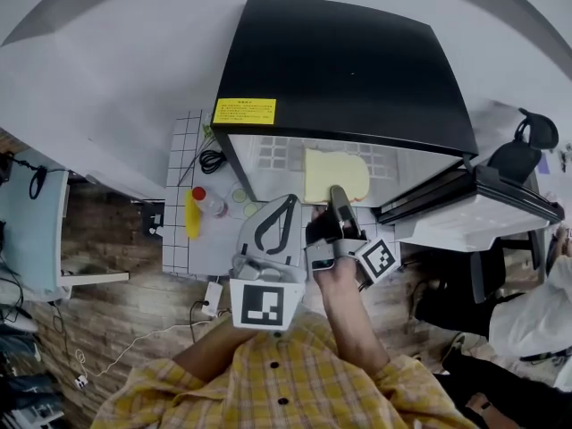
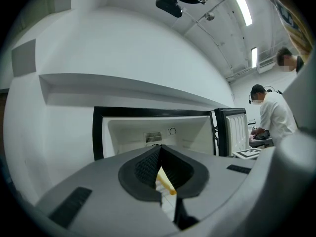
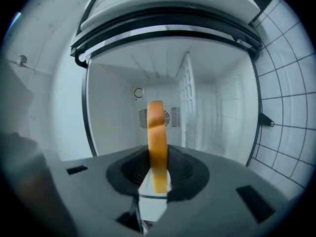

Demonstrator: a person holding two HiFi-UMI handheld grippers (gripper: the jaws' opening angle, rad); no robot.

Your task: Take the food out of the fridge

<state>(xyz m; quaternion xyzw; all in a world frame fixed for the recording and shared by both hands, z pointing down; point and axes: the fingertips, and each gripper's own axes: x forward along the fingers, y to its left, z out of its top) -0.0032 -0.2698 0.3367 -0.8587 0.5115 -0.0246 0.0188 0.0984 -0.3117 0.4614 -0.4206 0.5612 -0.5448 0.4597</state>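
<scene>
Observations, places taken from the black mini fridge (image 1: 344,70).

- The fridge is seen from above. Its door (image 1: 483,206) is swung open at the right. Most of the interior is hidden under the black top; only a strip of white inside wall is visible at the open front.
- The bread slice (image 1: 335,173) is held at the fridge's open front, its pale face turned up. Whether it is fully clear of the compartment cannot be determined.
- The right gripper (image 1: 338,195) is clamped on the slice. In the right gripper view the bread is seen edge-on, upright, with both pads pressed against its sides. Its faces are not shown there, and the back-wall vent (image 3: 170,116) is partly covered by it.
- The left gripper (image 1: 290,202) is held just left of the right one, before the fridge front. Its fingertips are pressed together, and nothing is held between them. Through the slit lower down, only a scrap of something yellow is visible.
- The left hand is concealed under the marker cube (image 1: 264,304).
- A yellow bottle (image 1: 192,214) and a red-capped bottle (image 1: 207,199) stand on the tiled table (image 1: 183,150) left of the fridge front. Small round items beside them cannot be identified.
</scene>
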